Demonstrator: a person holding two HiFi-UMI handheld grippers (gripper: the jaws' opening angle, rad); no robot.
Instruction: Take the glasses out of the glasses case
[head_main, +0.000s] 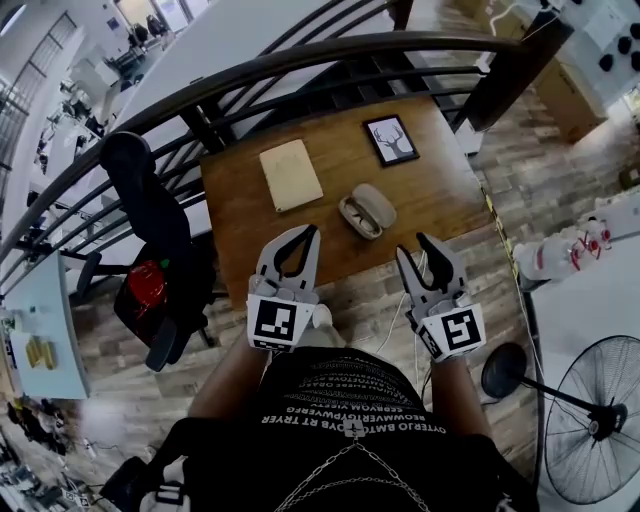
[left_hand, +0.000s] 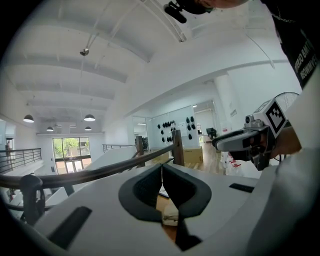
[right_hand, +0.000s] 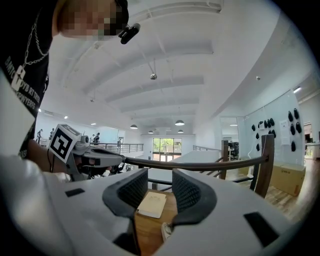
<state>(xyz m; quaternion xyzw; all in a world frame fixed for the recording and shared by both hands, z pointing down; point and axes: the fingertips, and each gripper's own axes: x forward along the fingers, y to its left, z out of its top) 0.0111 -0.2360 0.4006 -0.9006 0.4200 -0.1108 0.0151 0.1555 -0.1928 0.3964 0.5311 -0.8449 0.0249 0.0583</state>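
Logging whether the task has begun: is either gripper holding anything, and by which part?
Nothing is held. The left gripper is shut on nothing, the right gripper open and empty; the glasses case lies apart from both.

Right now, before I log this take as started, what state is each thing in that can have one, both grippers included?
Glasses case: open, lid folded back, not held.
Notebook: closed, lying flat.
Picture frame: lying flat, face up.
Left gripper: jaws together, nothing between them.
Right gripper: jaws apart, nothing between them.
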